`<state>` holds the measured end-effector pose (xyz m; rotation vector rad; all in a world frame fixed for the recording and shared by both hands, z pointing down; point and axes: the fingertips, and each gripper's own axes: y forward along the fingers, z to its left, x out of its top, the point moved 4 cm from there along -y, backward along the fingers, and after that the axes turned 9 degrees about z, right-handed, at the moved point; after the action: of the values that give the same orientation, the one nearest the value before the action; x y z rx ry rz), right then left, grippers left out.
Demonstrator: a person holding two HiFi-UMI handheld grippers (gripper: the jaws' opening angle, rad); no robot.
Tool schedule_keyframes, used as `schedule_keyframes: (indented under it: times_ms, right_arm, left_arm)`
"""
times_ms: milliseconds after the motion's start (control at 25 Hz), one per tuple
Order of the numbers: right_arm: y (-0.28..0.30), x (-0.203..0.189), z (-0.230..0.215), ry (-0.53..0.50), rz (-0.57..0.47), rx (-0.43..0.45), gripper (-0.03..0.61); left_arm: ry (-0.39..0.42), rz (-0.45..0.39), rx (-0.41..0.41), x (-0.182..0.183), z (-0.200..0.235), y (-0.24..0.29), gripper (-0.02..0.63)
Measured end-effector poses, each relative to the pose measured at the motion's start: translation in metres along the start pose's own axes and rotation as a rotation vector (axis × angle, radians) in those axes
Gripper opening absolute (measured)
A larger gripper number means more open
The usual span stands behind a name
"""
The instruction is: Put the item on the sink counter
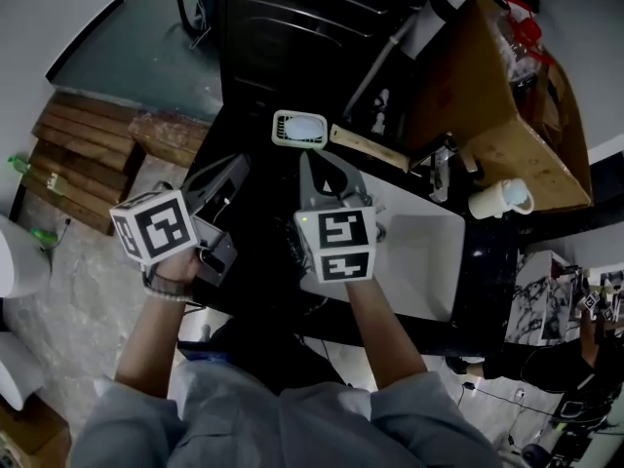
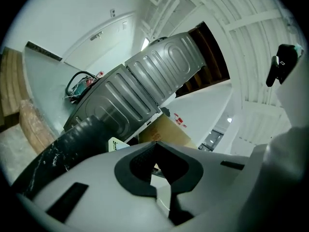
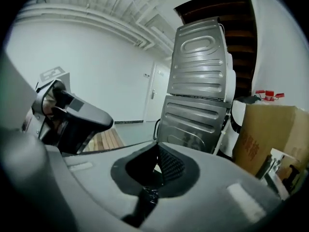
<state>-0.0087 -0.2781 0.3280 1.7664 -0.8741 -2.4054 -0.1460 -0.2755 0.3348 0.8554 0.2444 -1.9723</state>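
A small white rounded-rectangle item (image 1: 298,130) with a slotted rim lies on the black sink counter (image 1: 487,271), just beyond both grippers. In the left gripper view a corner of that white item (image 2: 116,144) peeks over the jaws. My right gripper (image 1: 327,174) hovers over the counter's left end beside the white sink basin (image 1: 429,261), its tips a short way below the item. My left gripper (image 1: 232,172) hangs to its left at the counter's edge. Both are shut with nothing between the pads, as the left gripper (image 2: 155,166) and the right gripper (image 3: 157,166) show in their own views.
A tall cardboard box (image 1: 507,96) stands at the back right of the counter, with a faucet (image 1: 441,169) and a white cup (image 1: 499,199) near it. Grey metal appliances (image 1: 292,27) rise behind. A wooden pallet (image 1: 88,154) lies on the floor at left.
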Motion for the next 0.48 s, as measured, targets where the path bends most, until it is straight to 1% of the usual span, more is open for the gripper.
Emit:
schedule_keyframes:
  times_ms: [80, 160, 320, 480]
  right_arm:
    - [-0.013, 0.006, 0.005, 0.019, -0.034, 0.015, -0.002]
    - [-0.025, 0.01, 0.009, 0.04, -0.061, 0.027, -0.003]
    - [-0.051, 0.012, 0.018, 0.104, -0.095, 0.054, -0.003]
    - [-0.071, 0.015, 0.027, 0.146, -0.119, 0.075, -0.003]
  left_arm:
    - [0.03, -0.009, -0.009, 0.004, -0.011, -0.005, 0.006]
    - [0.044, -0.02, -0.016, 0.008, -0.023, -0.01, 0.006]
    - [0.072, -0.04, -0.016, 0.007, -0.043, -0.022, 0.005]
    - [0.13, -0.055, -0.005, 0.01, -0.057, -0.033, 0.005]
